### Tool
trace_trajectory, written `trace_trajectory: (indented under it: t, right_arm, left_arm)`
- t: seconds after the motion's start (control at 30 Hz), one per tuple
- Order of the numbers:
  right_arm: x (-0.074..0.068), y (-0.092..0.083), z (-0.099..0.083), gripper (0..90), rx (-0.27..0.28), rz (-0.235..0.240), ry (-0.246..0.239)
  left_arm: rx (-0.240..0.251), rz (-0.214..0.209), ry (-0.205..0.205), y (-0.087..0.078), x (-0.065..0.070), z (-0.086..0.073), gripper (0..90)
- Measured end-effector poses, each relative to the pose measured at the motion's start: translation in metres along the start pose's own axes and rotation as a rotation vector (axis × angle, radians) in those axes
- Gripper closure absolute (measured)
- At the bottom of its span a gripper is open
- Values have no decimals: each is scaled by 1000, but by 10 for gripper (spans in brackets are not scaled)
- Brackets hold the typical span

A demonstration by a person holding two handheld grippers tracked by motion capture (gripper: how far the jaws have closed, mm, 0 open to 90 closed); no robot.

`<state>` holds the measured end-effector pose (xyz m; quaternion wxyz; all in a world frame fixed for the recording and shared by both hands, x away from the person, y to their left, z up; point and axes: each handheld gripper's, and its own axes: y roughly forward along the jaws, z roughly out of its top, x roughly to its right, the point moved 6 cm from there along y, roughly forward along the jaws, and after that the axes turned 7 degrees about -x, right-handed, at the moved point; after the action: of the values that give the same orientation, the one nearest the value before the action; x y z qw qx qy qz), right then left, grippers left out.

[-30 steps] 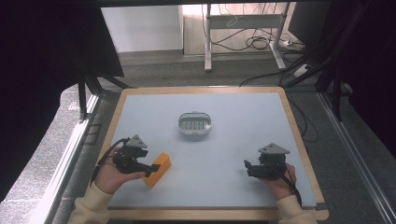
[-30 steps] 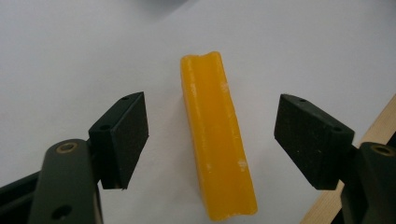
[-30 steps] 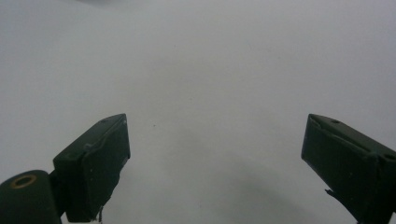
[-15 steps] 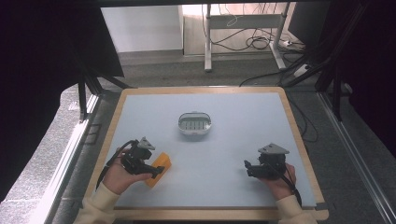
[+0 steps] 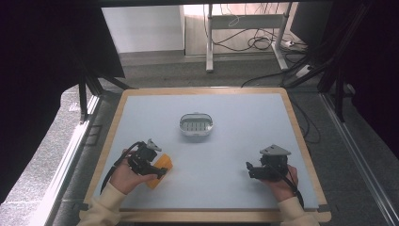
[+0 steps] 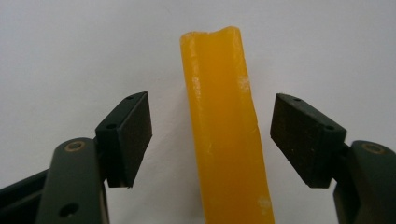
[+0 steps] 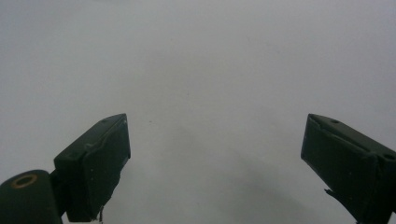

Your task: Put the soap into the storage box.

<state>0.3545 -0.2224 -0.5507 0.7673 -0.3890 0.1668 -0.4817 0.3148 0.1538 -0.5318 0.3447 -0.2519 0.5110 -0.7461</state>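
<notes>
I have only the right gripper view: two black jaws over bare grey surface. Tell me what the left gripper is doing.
Observer: The left gripper is open, with a yellow-orange bar lying between its jaws, touching neither.
Operator: Report what else is on the table.
Observer: An oval grey dish sits near the middle of the table, beyond both grippers.
Operator: Say where my gripper sits.
Observer: The right gripper is at the near right, pointing left.

Fixed high camera above the person's side, looking forward and down on the pale blue wood-framed table (image 5: 244,117), left gripper camera close over the yellow-orange rectangular block (image 6: 224,130) (image 5: 159,170), right gripper camera close over bare tabletop, shared with the high view.
</notes>
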Motion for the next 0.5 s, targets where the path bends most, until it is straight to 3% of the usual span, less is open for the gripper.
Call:
trace_trajectory:
  t: [0.2, 0.5]
  right_arm:
    - [0, 0, 0, 89, -3, -7, 3]
    - [2, 0, -1, 95, -9, -9, 6]
  left_arm:
    - [-48, -10, -2, 10, 2, 1, 365]
    - [-75, 14, 11, 17, 2, 2, 453]
